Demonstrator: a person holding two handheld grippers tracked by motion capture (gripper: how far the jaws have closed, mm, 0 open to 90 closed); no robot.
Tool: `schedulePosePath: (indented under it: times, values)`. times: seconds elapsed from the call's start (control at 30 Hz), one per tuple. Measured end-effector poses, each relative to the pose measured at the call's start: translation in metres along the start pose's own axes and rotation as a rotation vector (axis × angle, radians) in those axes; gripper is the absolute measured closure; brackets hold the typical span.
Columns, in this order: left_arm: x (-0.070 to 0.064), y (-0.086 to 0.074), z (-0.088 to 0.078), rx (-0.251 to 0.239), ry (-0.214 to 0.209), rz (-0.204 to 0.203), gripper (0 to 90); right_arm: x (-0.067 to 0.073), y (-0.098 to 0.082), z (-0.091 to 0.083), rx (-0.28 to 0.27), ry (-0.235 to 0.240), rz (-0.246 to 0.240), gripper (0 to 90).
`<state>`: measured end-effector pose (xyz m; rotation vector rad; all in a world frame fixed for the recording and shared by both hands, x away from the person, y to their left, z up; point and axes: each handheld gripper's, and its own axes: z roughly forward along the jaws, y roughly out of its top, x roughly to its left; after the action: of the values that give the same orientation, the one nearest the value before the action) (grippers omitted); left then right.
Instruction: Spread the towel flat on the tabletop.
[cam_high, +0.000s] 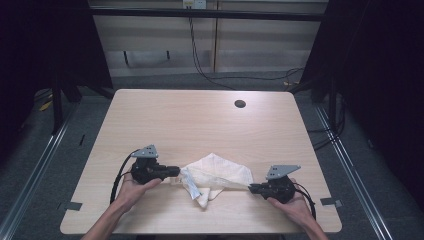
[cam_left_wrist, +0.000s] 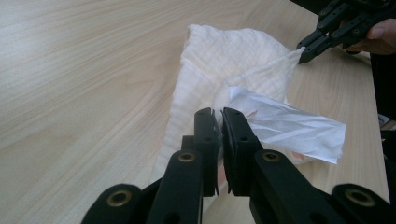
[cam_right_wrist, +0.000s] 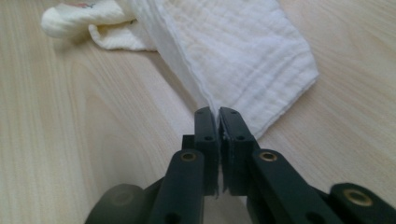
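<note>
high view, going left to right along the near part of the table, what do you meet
left gripper → white cloth → right gripper, each gripper shut on an edge of the cloth

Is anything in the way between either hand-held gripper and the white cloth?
Nothing visible. The left hand-held gripper is shut on the cloth at its left edge, and the right hand-held gripper is shut on its right corner.

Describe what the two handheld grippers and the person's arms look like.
Both the left gripper and the right gripper are black, each topped by a grey three-cornered plate and trailing a black cable. Each claw has two flat black jaws on linkage arms joined by brass-coloured rivets. The forearms are bare, with no sleeves visible.
</note>
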<state>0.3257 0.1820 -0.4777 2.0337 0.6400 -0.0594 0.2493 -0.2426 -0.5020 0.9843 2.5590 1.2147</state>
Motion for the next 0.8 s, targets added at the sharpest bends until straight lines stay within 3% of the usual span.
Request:
schedulePosePath:
  times: [0.1, 0.33, 0.47, 0.7, 0.8]
  values:
    - [0.0, 0.0, -0.001, 0.003, -0.002, 0.003, 85.2, -0.001, 0.002, -0.002, -0.013, 0.01, 0.019, 87.9]
    - [-0.008, 0.004, -0.001, -0.002, -0.023, 0.039, 85.3, -0.012, 0.012, -0.016, -0.058, -0.025, 0.087, 88.4]
    - [-0.012, 0.008, -0.001, -0.019, -0.033, 0.042, 85.2, -0.01, 0.017, -0.018, -0.072, -0.003, 0.099, 88.5]
    - [-0.014, 0.011, -0.011, -0.033, -0.02, 0.049, 85.4, -0.008, 0.04, -0.03, -0.138, 0.015, 0.082, 88.5]
    - [-0.011, 0.013, -0.017, -0.057, -0.017, 0.035, 85.4, -0.01, 0.05, -0.036, -0.177, 0.022, 0.072, 88.5]
